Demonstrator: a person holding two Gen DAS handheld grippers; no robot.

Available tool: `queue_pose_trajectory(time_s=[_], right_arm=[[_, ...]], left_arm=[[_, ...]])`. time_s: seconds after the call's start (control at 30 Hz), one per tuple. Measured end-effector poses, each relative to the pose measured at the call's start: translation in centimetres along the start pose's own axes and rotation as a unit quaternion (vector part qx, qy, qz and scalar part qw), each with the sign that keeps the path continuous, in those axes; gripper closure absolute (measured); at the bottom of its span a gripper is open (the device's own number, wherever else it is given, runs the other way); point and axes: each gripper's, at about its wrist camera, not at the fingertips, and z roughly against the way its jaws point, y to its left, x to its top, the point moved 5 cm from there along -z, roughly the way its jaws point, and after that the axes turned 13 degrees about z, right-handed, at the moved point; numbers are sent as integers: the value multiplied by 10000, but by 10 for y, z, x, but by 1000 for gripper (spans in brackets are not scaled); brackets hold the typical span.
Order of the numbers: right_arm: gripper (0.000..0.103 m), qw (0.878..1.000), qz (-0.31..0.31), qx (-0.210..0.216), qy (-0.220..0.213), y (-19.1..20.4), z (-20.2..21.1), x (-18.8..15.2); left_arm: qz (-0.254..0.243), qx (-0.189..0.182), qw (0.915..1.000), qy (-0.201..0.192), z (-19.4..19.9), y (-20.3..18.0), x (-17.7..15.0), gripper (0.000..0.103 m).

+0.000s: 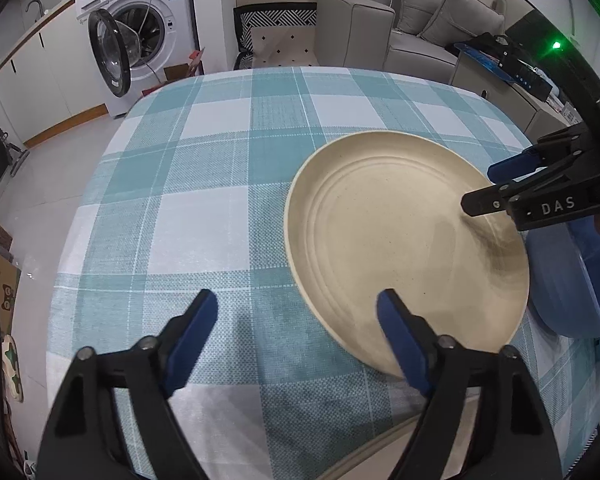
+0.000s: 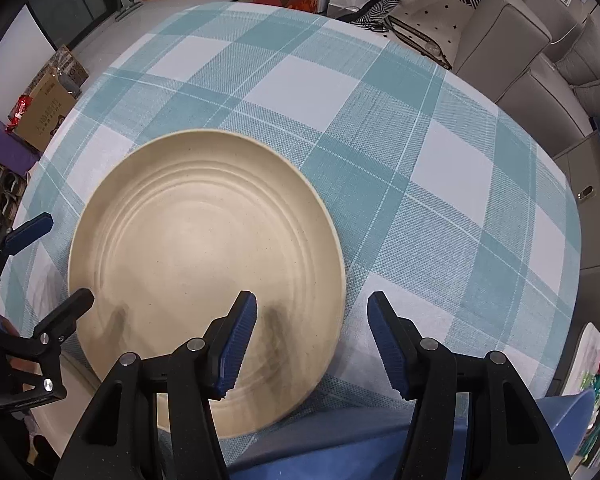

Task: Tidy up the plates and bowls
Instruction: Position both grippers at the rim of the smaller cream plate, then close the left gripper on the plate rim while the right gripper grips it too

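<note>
The left gripper [image 1: 298, 312] stands open with nothing pressed between its blue pads [image 1: 194, 332]; one finger hangs over the near rim of the cream plate [image 1: 396, 236], the other over bare cloth. The right gripper [image 2: 312, 316] is open too, straddling the plate's edge without clamping it (one pad above the plate, one outside). The plate lies flat on the teal-checked tablecloth [image 1: 204, 184]. A blue bowl [image 1: 576, 280] sits just beside it, at the table's edge.
</note>
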Motion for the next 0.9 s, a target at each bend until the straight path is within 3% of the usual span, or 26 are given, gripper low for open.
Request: queue_pose_trajectory(time_s=[0.1,0.43,0.5,0.9], right_arm=[[44,10000,27,88,26,4,-5,2],[60,10000,34,55,-7,0,-7,1],[63,10000,49,40,-2,1,-5,0],[81,9998,94,-148,-32,0,-4,-4]], left_arm=[[32,-51,9999,97,-3,0,-1,38],[34,-157,9997,201,-6,-4,-5,61],[47,-212,9996,203,-5,-5,-5,69],[110,-204,9997,117,0,-2,-2,81]])
